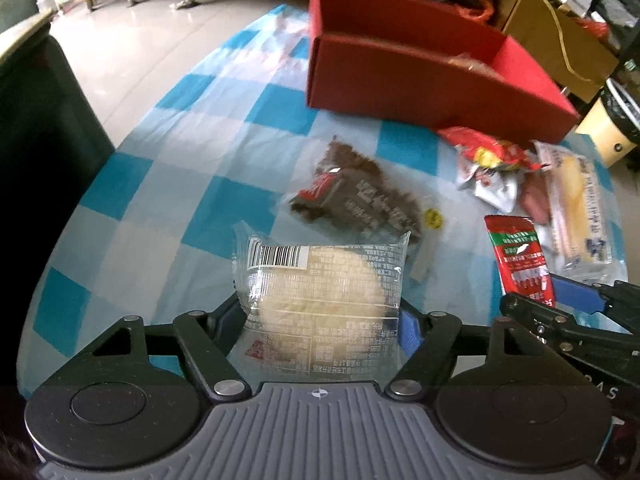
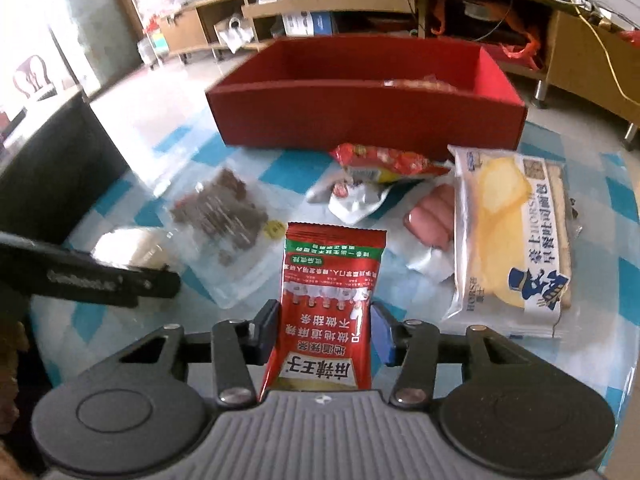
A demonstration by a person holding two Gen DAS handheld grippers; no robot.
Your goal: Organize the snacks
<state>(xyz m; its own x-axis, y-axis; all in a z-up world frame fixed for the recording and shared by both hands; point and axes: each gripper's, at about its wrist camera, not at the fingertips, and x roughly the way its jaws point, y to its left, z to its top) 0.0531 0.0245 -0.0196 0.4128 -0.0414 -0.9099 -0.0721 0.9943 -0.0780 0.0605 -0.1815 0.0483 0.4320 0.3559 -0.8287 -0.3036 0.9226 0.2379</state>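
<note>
You hold a clear-wrapped round cake (image 1: 316,292) in your left gripper (image 1: 320,316) and a slim red packet (image 2: 328,304) clamped in your right gripper (image 2: 326,332), both low over the checked cloth (image 1: 160,184), where slippery film could slide free before the red box (image 2: 360,116).

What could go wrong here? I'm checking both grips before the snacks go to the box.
The left gripper holds the clear-wrapped bun by slippery film, so it may slide out. The right gripper pinches the red packet low; its free top could catch the red box wall.
</note>
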